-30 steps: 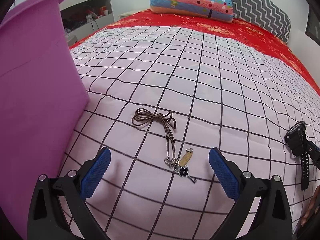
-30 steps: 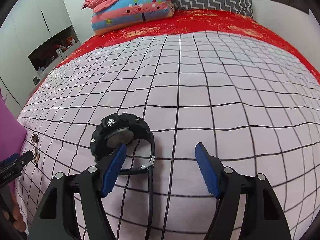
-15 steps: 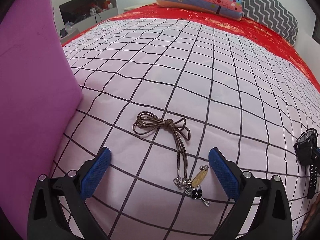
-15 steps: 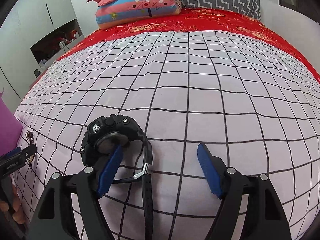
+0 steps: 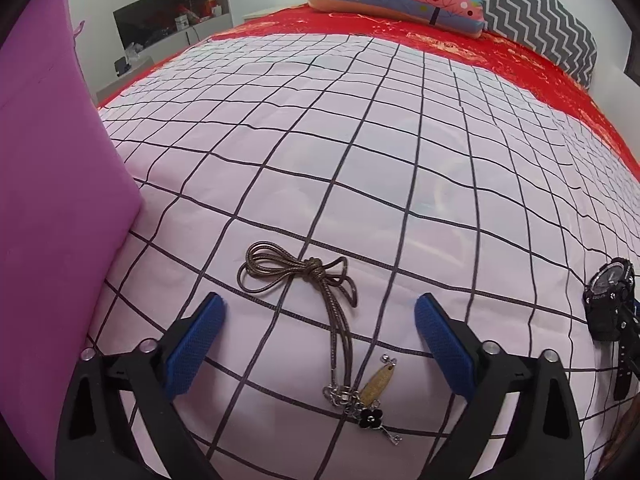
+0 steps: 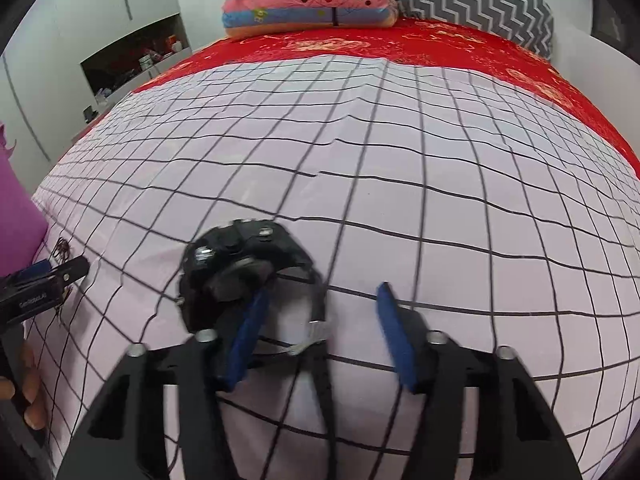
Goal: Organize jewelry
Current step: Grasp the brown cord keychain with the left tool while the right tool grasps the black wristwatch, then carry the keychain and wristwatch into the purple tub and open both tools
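Nothing is stowed yet: the purple bin (image 5: 52, 200) at nine o'clock is untouched. The cord necklace (image 5: 320, 300) is straddled on the checked bedspread (image 5: 360, 160) by the left gripper (image 5: 320, 320), jaws wide, closing. At three o'clock, the black watch (image 6: 240, 264) strap is being closed on by the right gripper (image 6: 320, 320), not yet pinched.

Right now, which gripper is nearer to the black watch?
Right. The right gripper straddles the watch strap, jaws closing. The left gripper is off to the side, over the necklace.
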